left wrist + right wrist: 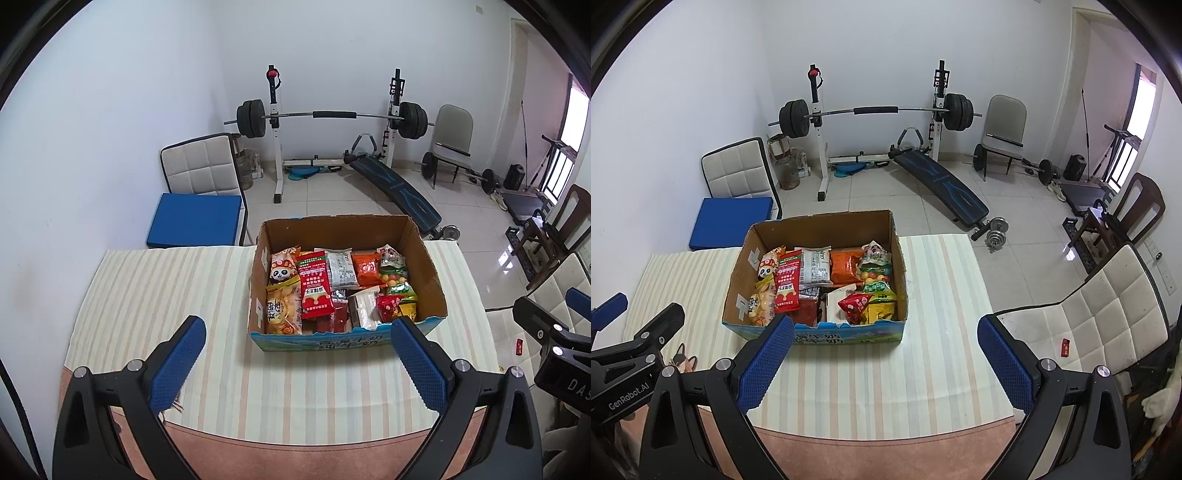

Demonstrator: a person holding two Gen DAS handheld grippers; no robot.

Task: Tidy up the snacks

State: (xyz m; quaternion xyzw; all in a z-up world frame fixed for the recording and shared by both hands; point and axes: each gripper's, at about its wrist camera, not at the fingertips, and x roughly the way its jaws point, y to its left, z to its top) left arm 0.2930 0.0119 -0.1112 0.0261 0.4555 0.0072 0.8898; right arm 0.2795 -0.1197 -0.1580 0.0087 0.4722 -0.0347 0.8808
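Observation:
An open cardboard box (pixel 430 273) (pixel 738 266) stands on the striped tablecloth (pixel 159 288) (pixel 934 295), packed with several snack packets. Among them are a red packet (pixel 316 291) (pixel 788 286), a panda-print bag (pixel 282 271) (pixel 766 271), a grey-white packet (pixel 341 269) (pixel 814 271) and an orange one (pixel 365 267) (pixel 844 267). My left gripper (pixel 297 363) hangs open in front of the box, nothing between its blue pads. My right gripper (pixel 886 363) is open too, near the box's front right corner, and empty. Each gripper shows at the edge of the other's view.
A white padded chair (pixel 1108 317) with a small red packet (pixel 1065 347) on its seat stands right of the table. Another chair with a blue cushion (pixel 195 219) stands behind the table's far left. Weight bench, barbell rack (pixel 332 118) and dumbbells fill the floor beyond.

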